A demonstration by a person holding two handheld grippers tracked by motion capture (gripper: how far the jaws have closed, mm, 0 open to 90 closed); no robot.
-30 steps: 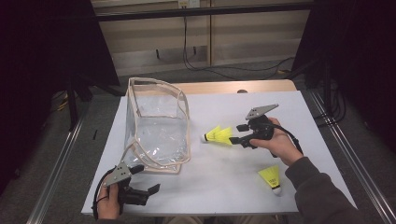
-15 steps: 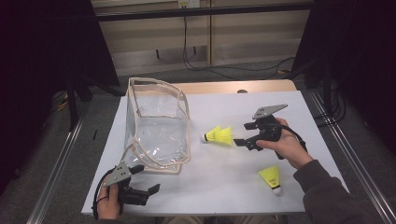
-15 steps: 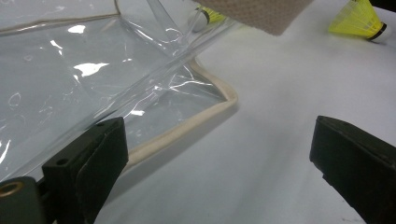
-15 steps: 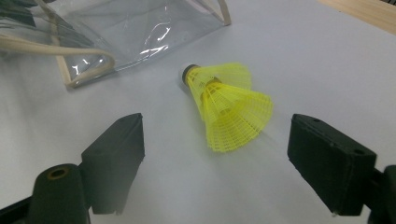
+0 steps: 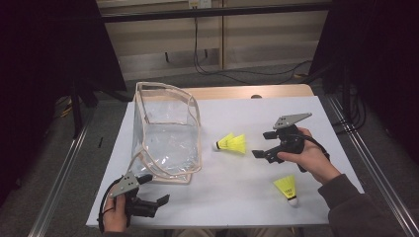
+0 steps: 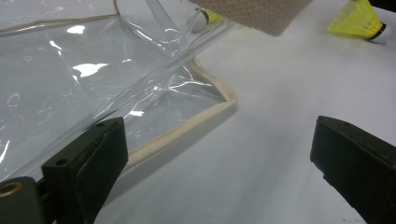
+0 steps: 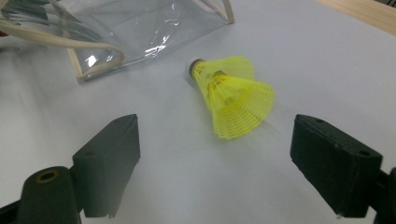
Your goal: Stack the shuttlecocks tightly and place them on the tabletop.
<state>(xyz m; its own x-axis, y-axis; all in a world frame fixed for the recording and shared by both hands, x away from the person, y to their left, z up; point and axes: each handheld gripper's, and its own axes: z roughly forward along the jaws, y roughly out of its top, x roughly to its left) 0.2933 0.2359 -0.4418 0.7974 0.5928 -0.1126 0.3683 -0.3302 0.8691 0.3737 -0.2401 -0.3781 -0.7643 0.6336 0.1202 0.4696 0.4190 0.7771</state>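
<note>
The right hand-held gripper (image 5: 262, 144), its jaws just opened wide, stands near a shuttlecock (image 5: 232, 143) lying free on the desk (image 5: 237, 197). The left hand-held gripper (image 5: 155, 190) rests open beside the bag (image 5: 168, 143).

High cam looks down on table (image 5: 237, 197); both gripper cams sit low, sharing clear bag (image 5: 168, 133).

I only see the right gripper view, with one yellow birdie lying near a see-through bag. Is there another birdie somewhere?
Observer: Yes, a second yellow shuttlecock lies near the person's right forearm.
Operator: Where's the other hand-held gripper?
Observer: The left hand-held gripper sits at the table's near edge, open, beside the clear bag.
Operator: Is the bag standing up?
Observer: Yes, it stands upright with its top open.
</note>
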